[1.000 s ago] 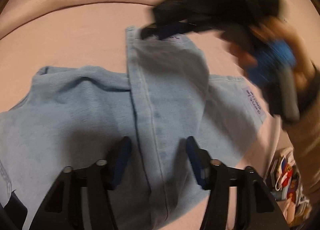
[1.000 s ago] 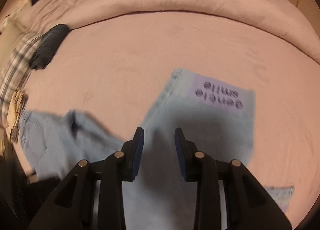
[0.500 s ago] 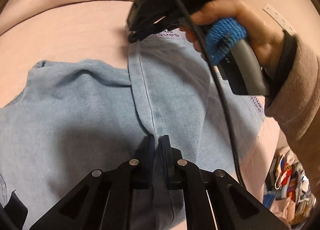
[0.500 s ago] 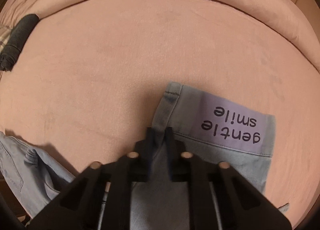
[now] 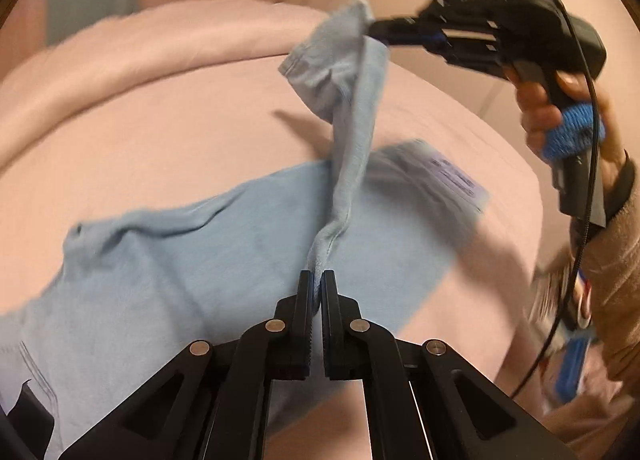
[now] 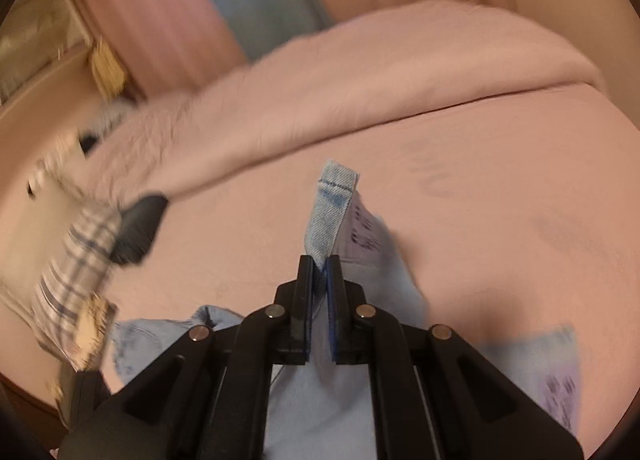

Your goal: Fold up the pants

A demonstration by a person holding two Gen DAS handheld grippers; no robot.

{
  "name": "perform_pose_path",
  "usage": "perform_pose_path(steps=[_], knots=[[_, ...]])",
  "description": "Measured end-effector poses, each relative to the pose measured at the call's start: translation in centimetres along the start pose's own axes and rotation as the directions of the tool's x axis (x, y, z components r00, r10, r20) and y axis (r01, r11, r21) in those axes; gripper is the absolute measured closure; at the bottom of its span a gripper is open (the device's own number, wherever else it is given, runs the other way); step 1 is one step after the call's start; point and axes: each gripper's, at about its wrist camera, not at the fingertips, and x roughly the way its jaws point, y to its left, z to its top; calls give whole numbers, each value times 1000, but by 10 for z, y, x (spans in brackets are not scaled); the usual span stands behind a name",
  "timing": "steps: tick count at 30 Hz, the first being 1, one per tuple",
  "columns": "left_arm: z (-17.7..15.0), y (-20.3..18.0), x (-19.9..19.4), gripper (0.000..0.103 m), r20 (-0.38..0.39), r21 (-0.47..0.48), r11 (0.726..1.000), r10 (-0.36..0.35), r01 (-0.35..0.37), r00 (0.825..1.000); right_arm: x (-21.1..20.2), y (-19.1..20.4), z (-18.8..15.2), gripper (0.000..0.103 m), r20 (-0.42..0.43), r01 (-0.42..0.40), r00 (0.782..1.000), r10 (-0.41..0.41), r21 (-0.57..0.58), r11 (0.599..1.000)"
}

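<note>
Light blue denim pants (image 5: 168,260) lie spread on a pink bed (image 5: 168,131). My left gripper (image 5: 317,280) is shut on the side seam of one leg. My right gripper (image 6: 318,264) is shut on that leg's hem end (image 6: 333,203), which carries a lilac printed patch. In the left wrist view the right gripper (image 5: 374,29) holds this hem (image 5: 340,59) high above the bed, so the leg (image 5: 352,163) hangs taut between the two grippers. The other leg's hem with its patch (image 5: 452,175) lies flat on the bed.
A rolled pink duvet (image 6: 360,79) runs along the far side of the bed. A dark garment (image 6: 138,227) and a plaid cloth (image 6: 76,264) lie at the left. Pink curtains (image 6: 160,19) hang behind. Packaged clutter (image 5: 568,320) sits beyond the bed's right edge.
Both grippers closed on the leg about half a second ago and have since lifted it off the bed. The right gripper has raised the hem high, pulling the leg taut.
</note>
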Motion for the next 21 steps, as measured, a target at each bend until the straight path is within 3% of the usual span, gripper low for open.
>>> perform_pose_path(steps=[3, 7, 9, 11, 13, 14, 16, 18, 19, 20, 21], knots=[[-1, -28, 12, 102, -38, 107, 994, 11, -7, 999, -48, -48, -39, 95, 73, -13, 997, 3, 137, 990], [-8, -49, 35, 102, -110, 179, 984, 32, -11, 993, -57, -109, -92, 87, 67, -35, 998, 14, 332, 943], [-10, -51, 42, 102, -132, 186, 982, 42, -16, 990, -52, -124, -111, 61, 60, -50, 998, 26, 427, 903], [-11, -48, 46, 102, -146, 184, 983, 45, -18, 988, -51, -142, -131, 45, 65, -42, 998, 8, 548, 835], [-8, -48, 45, 102, -147, 175, 984, 48, -21, 988, -48, -152, -139, 45, 96, -91, 995, 41, 608, 789], [-8, -49, 45, 102, -146, 171, 985, 49, -23, 988, -45, -157, -143, 45, 75, -65, 997, 22, 638, 767], [-9, -44, 43, 102, -148, 165, 986, 50, -25, 988, -38, -155, -147, 49, 25, -1, 999, -21, 656, 755], [-10, -47, 46, 102, -157, 170, 985, 57, -30, 986, -38, -155, -148, 50, 49, -28, 999, -6, 666, 745], [-13, -48, 46, 102, -161, 177, 984, 64, -35, 985, -37, -152, -146, 57, 43, -12, 999, -22, 654, 757], [-16, -48, 45, 102, -162, 182, 982, 68, -38, 984, -38, -153, -144, 84, 35, 15, 998, -49, 641, 767], [-16, -50, 45, 102, -162, 189, 981, 77, -46, 984, -37, -151, -143, 94, 26, 40, 997, -71, 623, 781]])
